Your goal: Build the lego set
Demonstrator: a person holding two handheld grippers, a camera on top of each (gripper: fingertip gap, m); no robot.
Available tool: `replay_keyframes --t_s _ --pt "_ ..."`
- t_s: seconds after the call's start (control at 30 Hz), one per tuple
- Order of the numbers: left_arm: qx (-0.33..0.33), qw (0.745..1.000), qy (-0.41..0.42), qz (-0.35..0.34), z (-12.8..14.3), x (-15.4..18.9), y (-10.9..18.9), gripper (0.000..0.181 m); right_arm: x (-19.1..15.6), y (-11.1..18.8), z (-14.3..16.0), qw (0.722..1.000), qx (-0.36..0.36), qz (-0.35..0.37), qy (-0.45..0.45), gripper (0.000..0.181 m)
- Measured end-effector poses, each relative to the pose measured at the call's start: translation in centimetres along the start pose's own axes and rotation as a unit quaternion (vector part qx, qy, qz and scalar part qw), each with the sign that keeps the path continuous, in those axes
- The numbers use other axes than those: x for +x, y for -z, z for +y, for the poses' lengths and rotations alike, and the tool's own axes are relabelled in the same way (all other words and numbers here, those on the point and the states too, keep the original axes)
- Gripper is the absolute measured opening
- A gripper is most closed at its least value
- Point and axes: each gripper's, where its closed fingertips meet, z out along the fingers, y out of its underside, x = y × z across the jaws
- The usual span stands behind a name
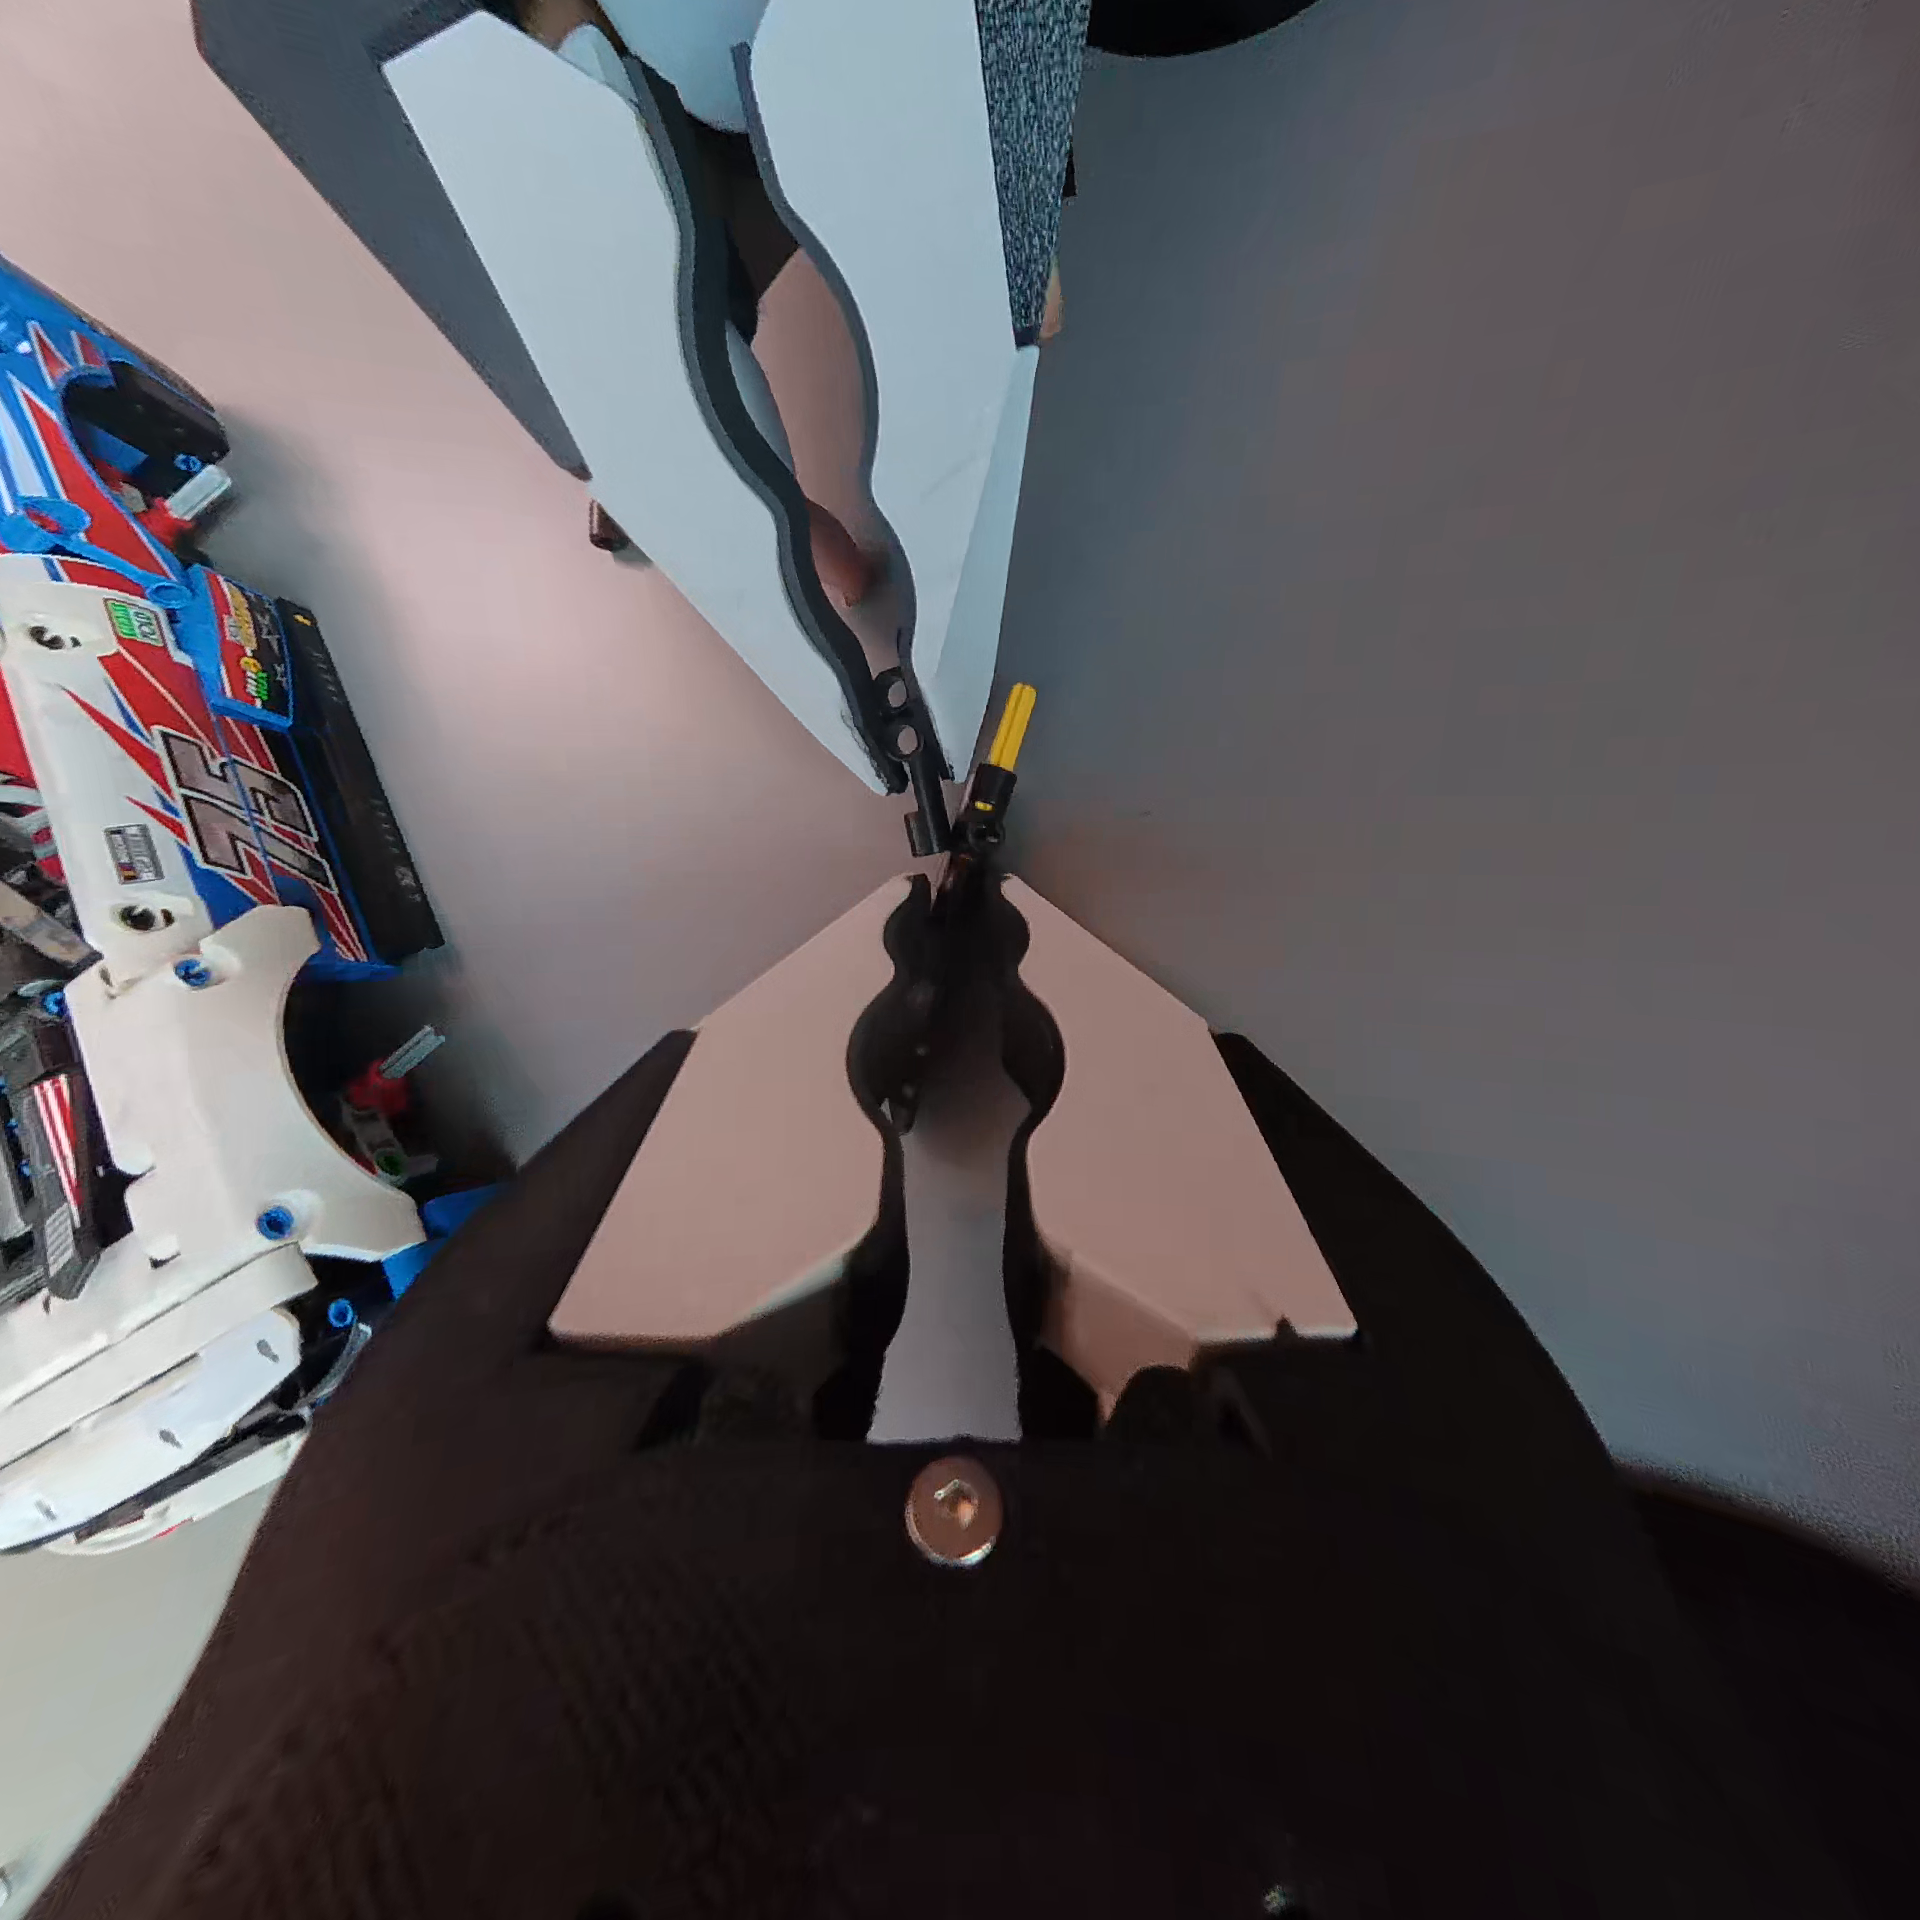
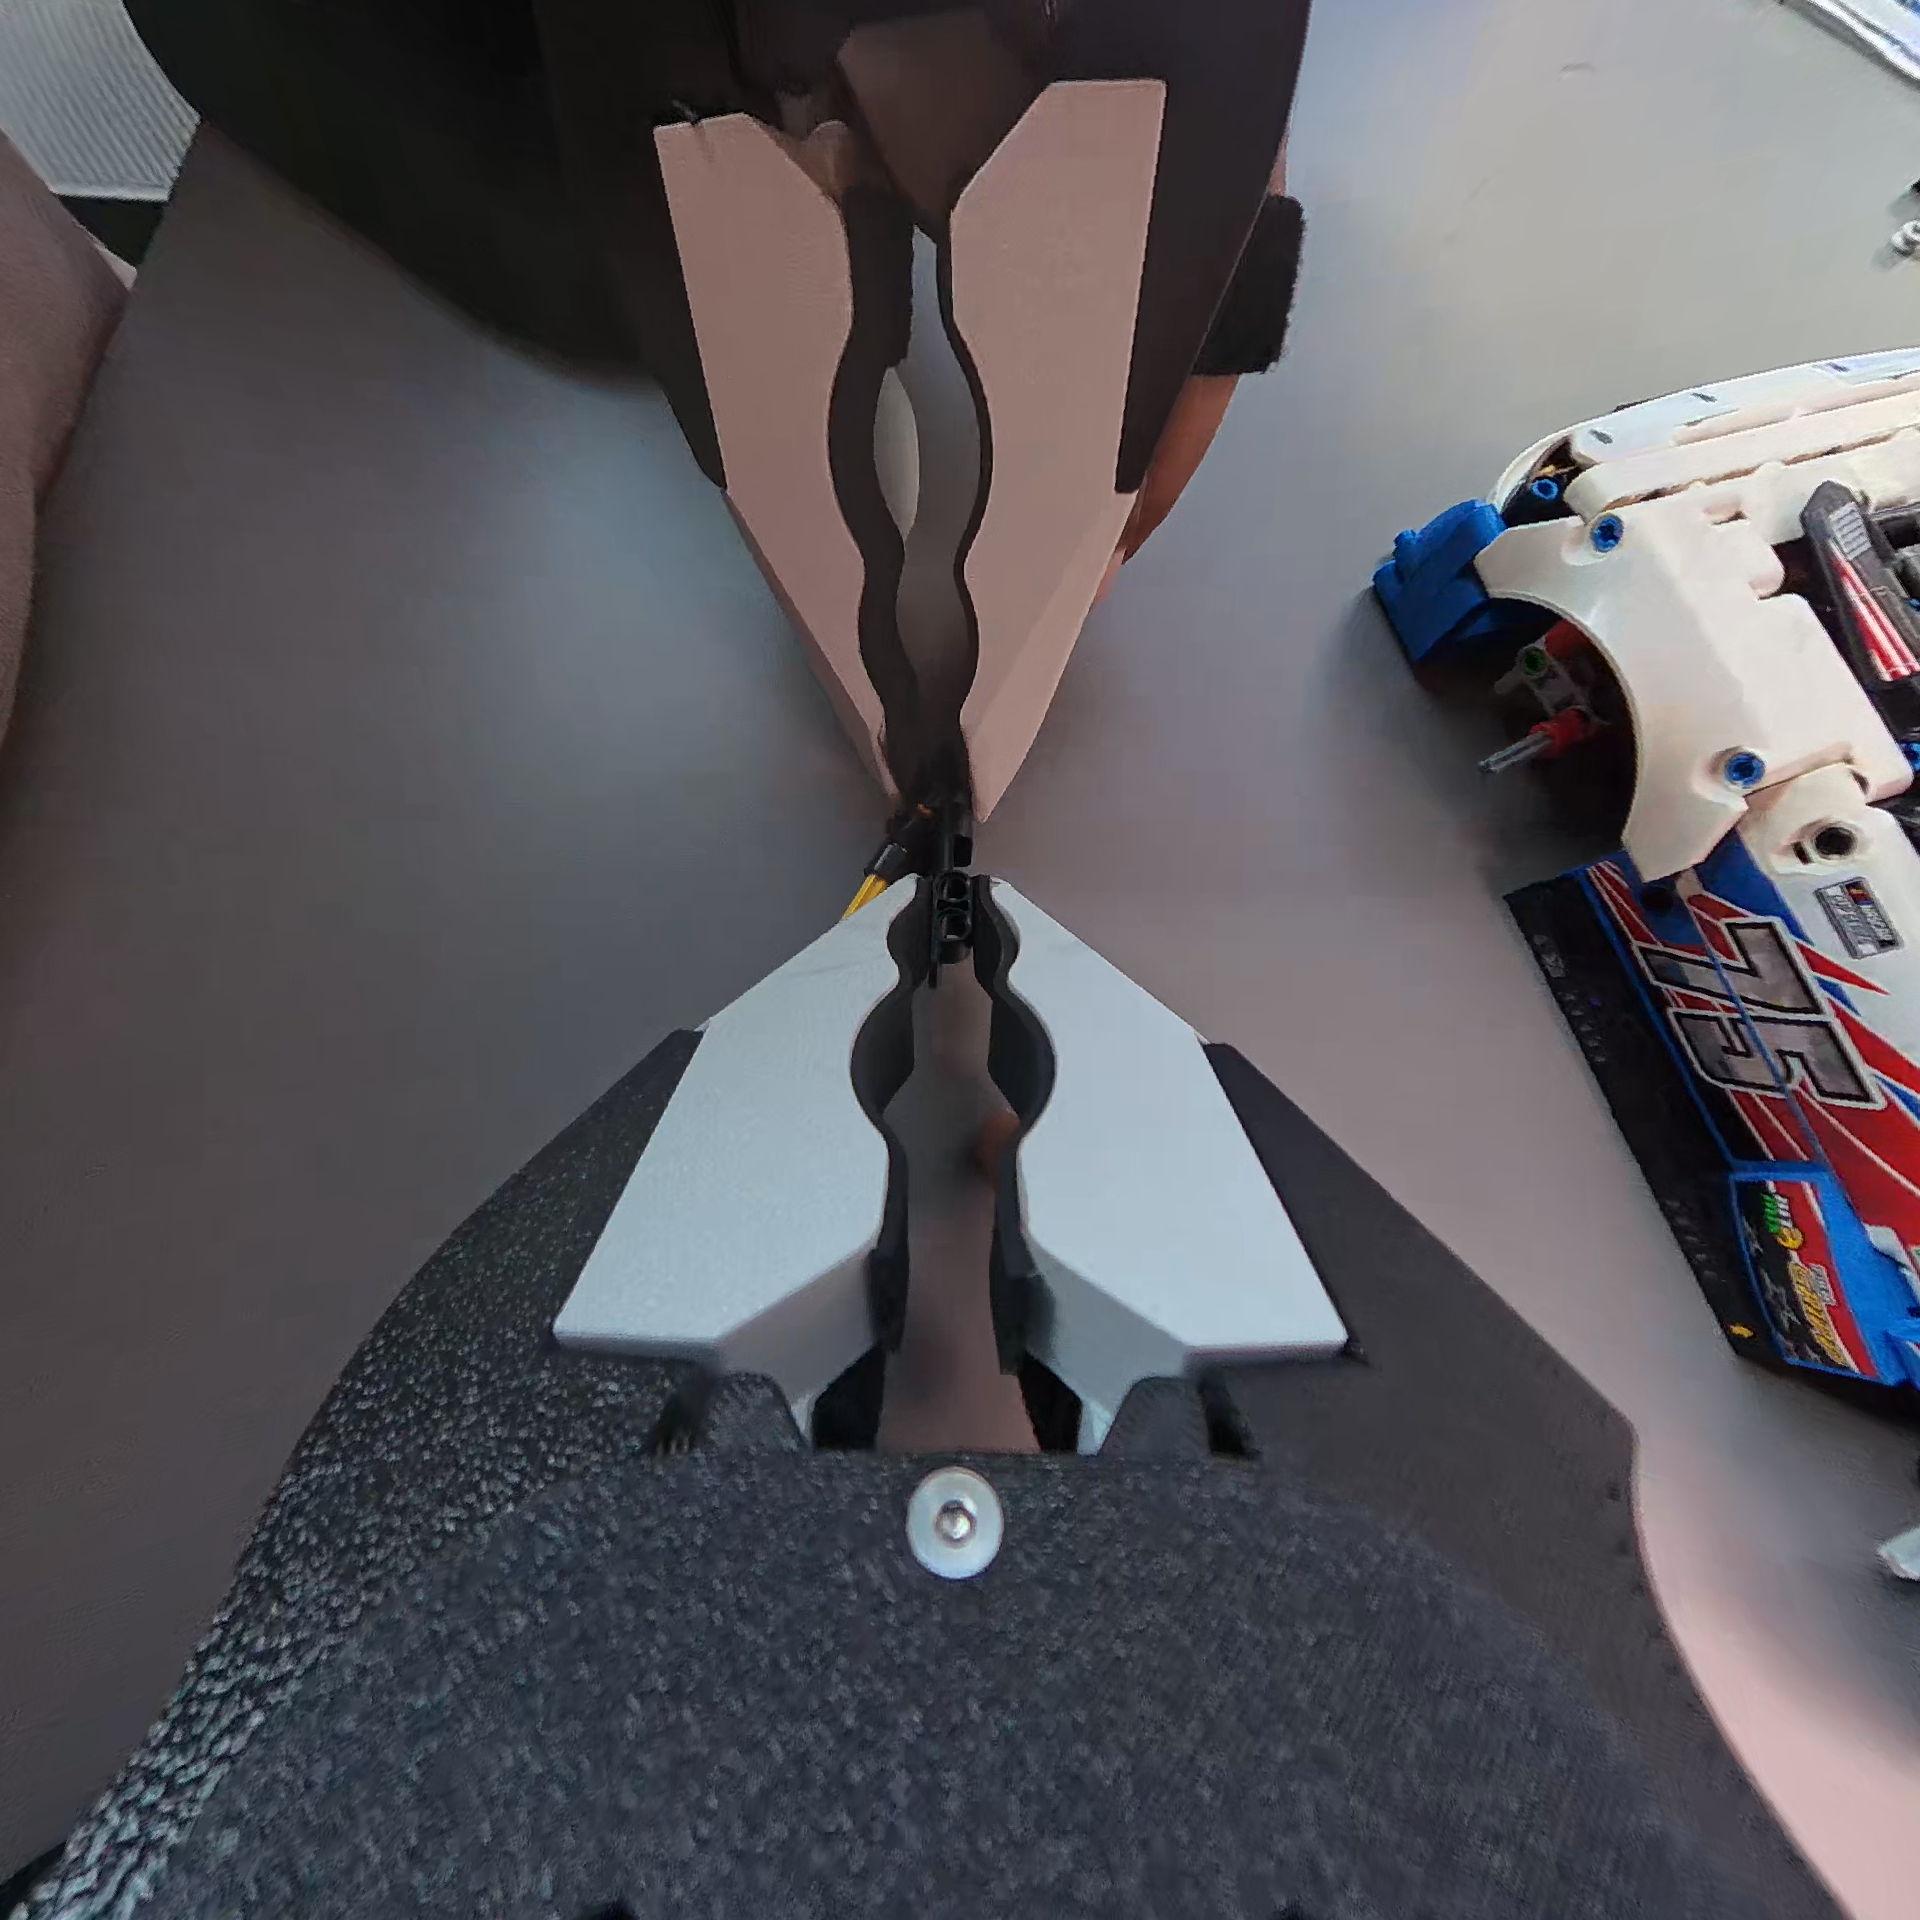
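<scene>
The left gripper (image 1: 954, 883) clenches a small black connector (image 1: 982, 821) carrying a yellow axle (image 1: 1011, 722); its lower end is hidden between the fingers. Tip to tip, the right gripper (image 2: 951, 883) pinches a short black beam (image 2: 951, 909) — mostly buried in its pads. Beside them on the grey table (image 2: 416, 623), the race car model (image 2: 1714, 831) runs off frame.

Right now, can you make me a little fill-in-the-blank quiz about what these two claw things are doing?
1. The axle sticking out of the left gripper's piece is coloured ____.
2. The right gripper pinches a small ____-coloured beam.
3. The two grippers meet tip to ____.
4. The car model lies on the ____.

Missing words: yellow; black; tip; table
</scene>
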Motion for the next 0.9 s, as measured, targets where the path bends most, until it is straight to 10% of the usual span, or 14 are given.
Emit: replay_keyframes --t_s 0.33,0.9 --pt "0.083 0.987 0.105 0.087 -0.5 -0.4 0.2 0.006 0.4 4.4 1.3 0.997 0.062 0.026 -0.036 0.005" --pt "0.118 0.961 0.213 0.132 -1.0 0.0 0.8 0.006 -0.1 3.1 0.8 0.996 0.091 -0.005 -0.022 0.005"
